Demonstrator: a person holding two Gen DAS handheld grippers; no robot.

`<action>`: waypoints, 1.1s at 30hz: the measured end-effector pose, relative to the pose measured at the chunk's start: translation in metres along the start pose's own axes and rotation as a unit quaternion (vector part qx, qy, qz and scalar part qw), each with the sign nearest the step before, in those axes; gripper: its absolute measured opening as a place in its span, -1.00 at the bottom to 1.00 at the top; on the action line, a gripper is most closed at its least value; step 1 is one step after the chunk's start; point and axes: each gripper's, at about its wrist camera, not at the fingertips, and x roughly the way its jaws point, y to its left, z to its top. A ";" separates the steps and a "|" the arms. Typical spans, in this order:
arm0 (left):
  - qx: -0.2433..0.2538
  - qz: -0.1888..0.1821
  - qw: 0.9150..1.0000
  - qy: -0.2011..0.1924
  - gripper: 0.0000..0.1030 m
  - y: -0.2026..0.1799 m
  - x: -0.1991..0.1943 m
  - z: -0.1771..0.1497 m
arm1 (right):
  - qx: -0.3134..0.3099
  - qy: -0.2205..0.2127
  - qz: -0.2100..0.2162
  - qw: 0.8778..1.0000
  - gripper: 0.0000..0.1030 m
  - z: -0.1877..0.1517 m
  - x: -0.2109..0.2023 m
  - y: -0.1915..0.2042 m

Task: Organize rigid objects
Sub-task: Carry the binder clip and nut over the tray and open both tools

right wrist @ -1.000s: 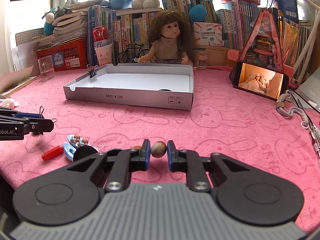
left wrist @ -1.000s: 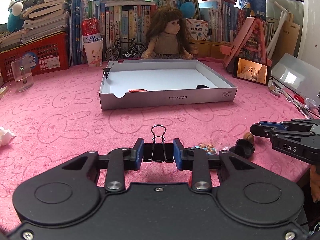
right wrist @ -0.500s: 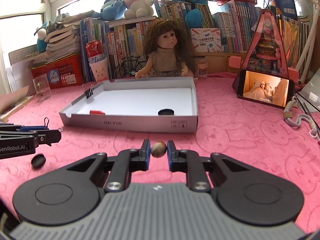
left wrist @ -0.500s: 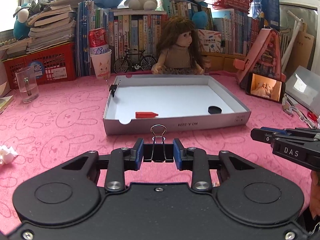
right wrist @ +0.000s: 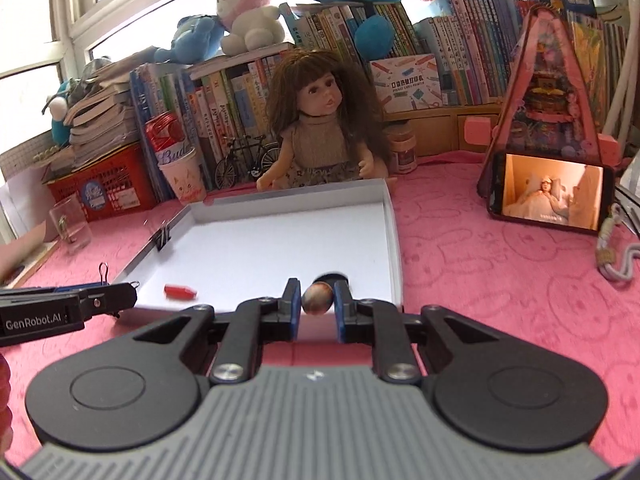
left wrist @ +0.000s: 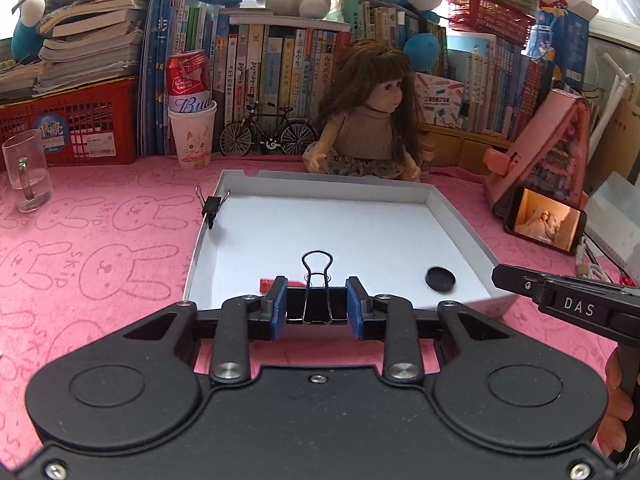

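Note:
My left gripper (left wrist: pixel 317 307) is shut on a black binder clip (left wrist: pixel 317 292) and holds it over the near edge of the shallow white box (left wrist: pixel 452 216). My right gripper (right wrist: pixel 316 303) is shut on a small brown marble (right wrist: pixel 316 299), also above the box's near edge (right wrist: pixel 394 236). Inside the box lie a red piece (right wrist: pixel 181 291) and a black disc (left wrist: pixel 439 278), the disc mostly hidden behind the marble in the right wrist view. Another binder clip (left wrist: pixel 211 206) is clipped on the box's left wall.
A doll (left wrist: pixel 370 120) sits behind the box. A glass mug (left wrist: pixel 27 176) stands far left. A paper cup with a can (left wrist: pixel 191 132), a model bicycle (left wrist: pixel 267 134) and books line the back. A phone (right wrist: pixel 550 196) leans on a pink stand at right. A pink cloth covers the table.
Both grippers have lifted and moved forward from the near table to the box's front edge, each keeping its object. The loose items left on the cloth are out of view.

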 end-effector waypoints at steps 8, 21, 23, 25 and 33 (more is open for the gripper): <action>-0.031 -0.007 0.999 0.036 -0.43 0.015 0.056 0.039 | 0.032 0.043 0.023 0.998 -0.59 0.034 0.046 -0.013; -0.034 0.008 0.998 0.057 -0.43 0.020 0.104 0.044 | 0.044 0.091 0.020 0.995 -0.59 0.040 0.102 -0.020; -0.035 0.010 0.998 0.060 -0.43 0.019 0.106 0.042 | 0.042 0.094 0.018 0.995 -0.59 0.040 0.105 -0.020; -0.032 0.013 0.997 0.063 -0.43 0.018 0.107 0.040 | 0.041 0.097 0.016 0.994 -0.59 0.039 0.107 -0.019; -0.025 0.022 0.997 0.070 -0.43 0.015 0.113 0.037 | 0.026 0.110 0.004 0.994 -0.59 0.036 0.116 -0.016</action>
